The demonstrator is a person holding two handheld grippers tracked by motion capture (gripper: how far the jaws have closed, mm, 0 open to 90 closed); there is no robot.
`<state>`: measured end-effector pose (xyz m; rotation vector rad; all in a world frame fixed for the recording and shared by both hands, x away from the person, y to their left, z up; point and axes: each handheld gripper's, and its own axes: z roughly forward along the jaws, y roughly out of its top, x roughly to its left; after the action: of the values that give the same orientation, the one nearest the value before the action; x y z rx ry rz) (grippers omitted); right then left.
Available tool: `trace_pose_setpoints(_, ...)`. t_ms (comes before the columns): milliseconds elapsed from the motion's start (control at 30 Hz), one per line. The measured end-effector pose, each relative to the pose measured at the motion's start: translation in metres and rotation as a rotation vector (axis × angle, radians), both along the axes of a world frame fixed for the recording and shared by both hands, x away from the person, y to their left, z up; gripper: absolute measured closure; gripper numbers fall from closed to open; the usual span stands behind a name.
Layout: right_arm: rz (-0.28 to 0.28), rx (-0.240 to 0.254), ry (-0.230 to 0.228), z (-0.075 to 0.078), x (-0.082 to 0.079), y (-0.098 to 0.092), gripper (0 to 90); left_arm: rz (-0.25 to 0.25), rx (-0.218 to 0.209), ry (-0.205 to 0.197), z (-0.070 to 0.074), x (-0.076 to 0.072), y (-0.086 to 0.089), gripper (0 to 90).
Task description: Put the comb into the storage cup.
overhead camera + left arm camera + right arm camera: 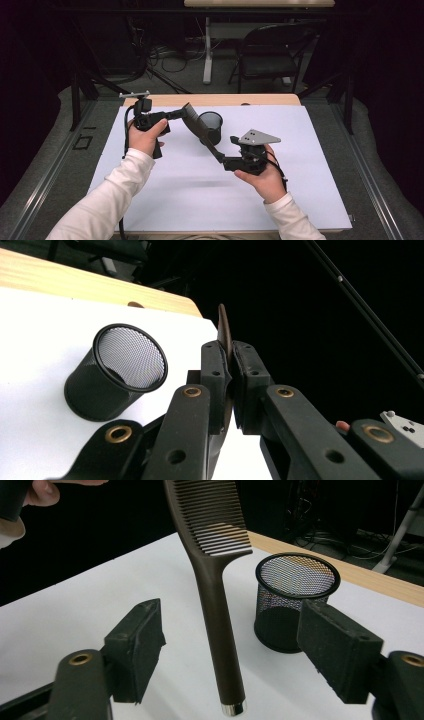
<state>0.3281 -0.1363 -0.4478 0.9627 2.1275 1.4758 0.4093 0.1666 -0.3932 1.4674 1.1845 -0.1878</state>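
Brown comb [215, 585] pinched by left hand-held gripper [229, 372], handle between right hand-held gripper's [230, 655] spread jaws.

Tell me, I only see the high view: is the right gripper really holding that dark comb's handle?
Observer: No. In the right gripper view the right gripper stands open, its pads apart from the comb handle on both sides.
Operator: So what keeps the comb up?
Observer: The left gripper. Its own view shows the jaws clamped on the comb's thin toothed end.
Operator: Is anything in the mesh cup?
Observer: The left gripper view looks into the mesh cup, and what shows of its inside holds nothing.
Operator: What tips the handle?
Observer: A shiny silver cap at its end, seen in the right gripper view.
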Motion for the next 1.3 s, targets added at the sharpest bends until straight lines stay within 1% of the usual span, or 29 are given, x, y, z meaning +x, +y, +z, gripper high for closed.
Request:
trace_pose_setpoints(100,0.0,-0.006,-0.002,0.002,0.0,-0.002,23.2,0.006,0.0,-0.004,0.003,0.002,0.0,85.0)
trace_pose_setpoints(200,0.001,0.005,0.009,0.003,-0.001,-0.003,21.8,0.013,0.004,-0.006,0.005,0.003,0.001,85.1)
trace_pose_setpoints(300,-0.005,0.01,0.008,0.005,-0.001,-0.004,20.8,0.018,0.009,-0.005,0.007,0.005,0.001,85.0)
trace_pose_setpoints(433,0.005,-0.022,0.005,0.006,-0.003,-0.006,19.1,0.025,0.011,-0.008,0.01,0.008,0.002,85.0)
trace_pose_setpoints(533,0.004,-0.008,0.007,0.007,-0.003,-0.007,17.9,0.032,0.011,-0.008,0.012,0.009,0.002,85.1)
trace_pose_setpoints(600,0.019,-0.007,0.007,0.007,-0.003,-0.008,15.3,0.036,0.014,-0.01,0.013,0.01,0.002,85.0)
trace_pose_setpoints(733,0.027,0.009,0.007,0.009,-0.004,-0.008,15.1,0.044,0.012,-0.011,0.015,0.012,0.004,85.1)
trace_pose_setpoints(933,0.033,0.018,0.008,0.01,-0.005,-0.009,14.6,0.063,0.008,-0.016,0.02,0.014,0.007,85.0)
trace_pose_setpoints(1133,0.03,0.012,0.015,0.01,-0.005,-0.009,13.5,0.078,0.004,-0.017,0.023,0.017,0.011,85.1)
trace_pose_setpoints(1300,0.04,-0.003,0.022,0.009,-0.005,-0.008,8.6,0.088,0.001,-0.022,0.025,0.019,0.013,85.0)
